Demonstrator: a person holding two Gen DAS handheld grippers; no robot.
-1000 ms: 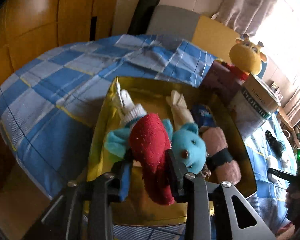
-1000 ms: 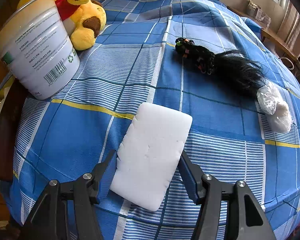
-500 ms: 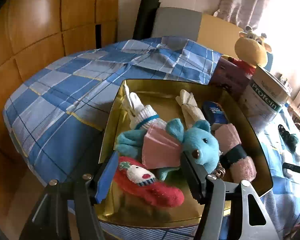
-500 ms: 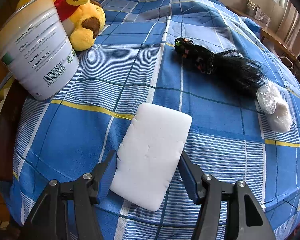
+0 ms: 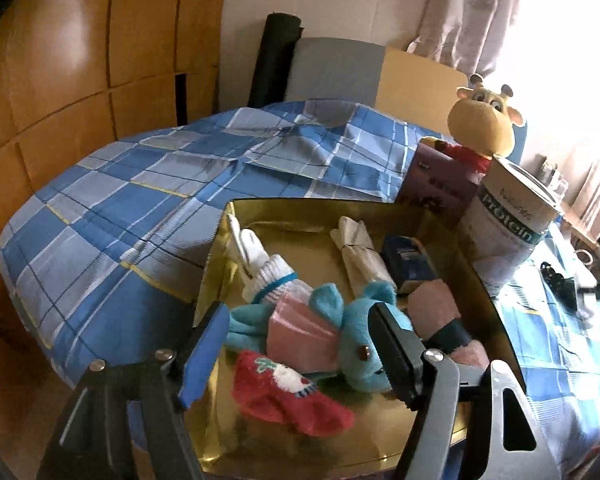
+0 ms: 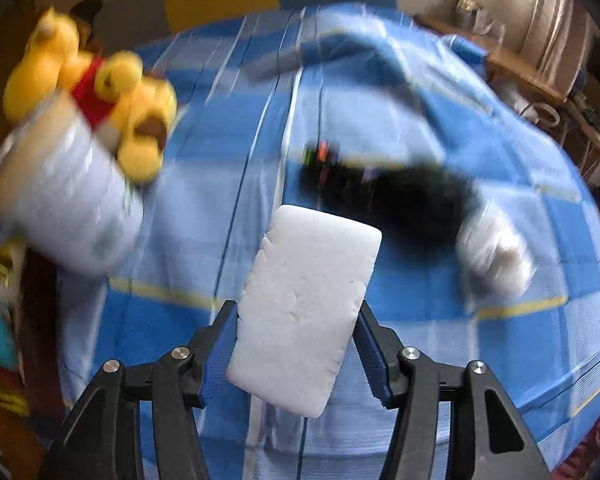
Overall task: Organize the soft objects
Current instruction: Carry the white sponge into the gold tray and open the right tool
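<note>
A gold tray [image 5: 220, 436] on the checked cloth holds a red sock [image 5: 288, 400], a blue teddy [image 5: 352, 340] in a pink dress, white socks [image 5: 268, 268], a cream bundle [image 5: 360, 252], a blue box [image 5: 408, 264] and a pink roll [image 5: 444, 316]. My left gripper [image 5: 300, 356] is open and empty above the tray's near end. My right gripper [image 6: 296, 344] is shut on a white sponge [image 6: 304, 308] and holds it above the blue cloth.
A white protein tub [image 5: 508, 232] [image 6: 64, 204] and a yellow plush toy [image 5: 484, 128] [image 6: 112, 96] stand beside the tray. A black hairpiece [image 6: 396, 192] and a white plastic wad [image 6: 496, 252] lie on the cloth. A wooden wall is at left.
My left gripper let the red sock fall into the tray and drew back, open. My right gripper closed on the white sponge and lifted it; the right view is blurred by motion.
</note>
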